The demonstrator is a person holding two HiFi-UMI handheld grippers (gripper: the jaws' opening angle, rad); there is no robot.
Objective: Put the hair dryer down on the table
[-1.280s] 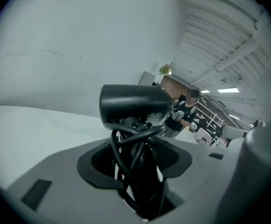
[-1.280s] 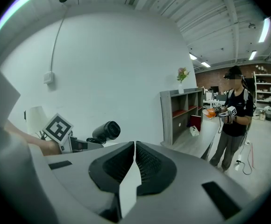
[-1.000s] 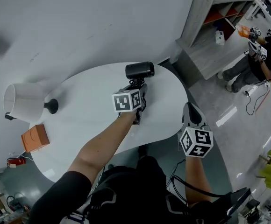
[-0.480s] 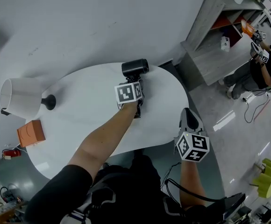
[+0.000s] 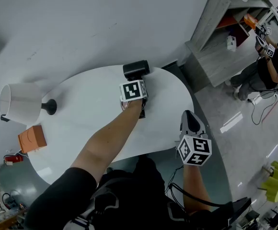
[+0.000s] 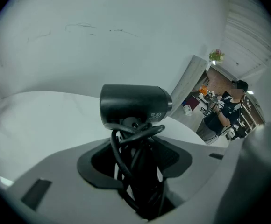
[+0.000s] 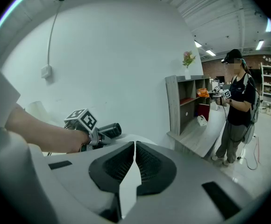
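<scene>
Your left gripper (image 6: 140, 164) is clamped on the cord-wrapped handle of the black hair dryer (image 6: 133, 104), barrel at its 12 o'clock over the white table's (image 5: 81, 123) far edge. Your right gripper (image 7: 133, 169), jaws together and empty, hangs at 4 o'clock past the table's near edge; the lamp (image 5: 21, 103) stands at 9 o'clock

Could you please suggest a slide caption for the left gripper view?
Left gripper grips a black hair dryer by its cord-wrapped handle, the white table behind it.
</scene>
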